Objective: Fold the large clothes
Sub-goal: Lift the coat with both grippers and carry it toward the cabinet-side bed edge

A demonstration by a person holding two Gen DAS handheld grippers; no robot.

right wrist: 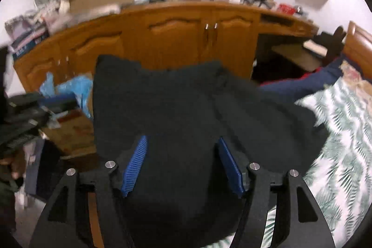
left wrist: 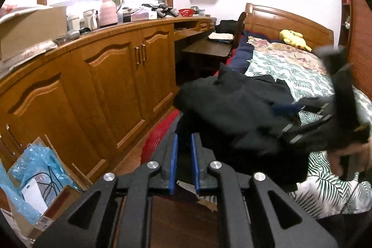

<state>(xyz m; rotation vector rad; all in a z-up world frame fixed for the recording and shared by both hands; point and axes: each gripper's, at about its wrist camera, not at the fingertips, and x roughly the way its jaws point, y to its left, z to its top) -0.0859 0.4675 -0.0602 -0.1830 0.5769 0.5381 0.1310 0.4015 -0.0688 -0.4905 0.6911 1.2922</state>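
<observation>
A large black garment (left wrist: 232,113) lies bunched at the near edge of the bed and hangs over its side. My left gripper (left wrist: 184,138) has its blue pads a narrow gap apart, with the garment's hanging edge between them. In the right wrist view the garment (right wrist: 186,104) fills the middle. My right gripper (right wrist: 182,143) is open wide, with the cloth lying across and between its blue fingers (right wrist: 137,162). The right gripper (left wrist: 288,107) also shows blurred at the right of the left wrist view, over the cloth.
The bed has a leaf-print cover (left wrist: 290,69), a yellow plush toy (left wrist: 294,37) and a wooden headboard (left wrist: 286,20). Wooden cabinets (left wrist: 111,80) with a cluttered top line the left. A cardboard box with blue plastic (left wrist: 34,169) sits on the floor.
</observation>
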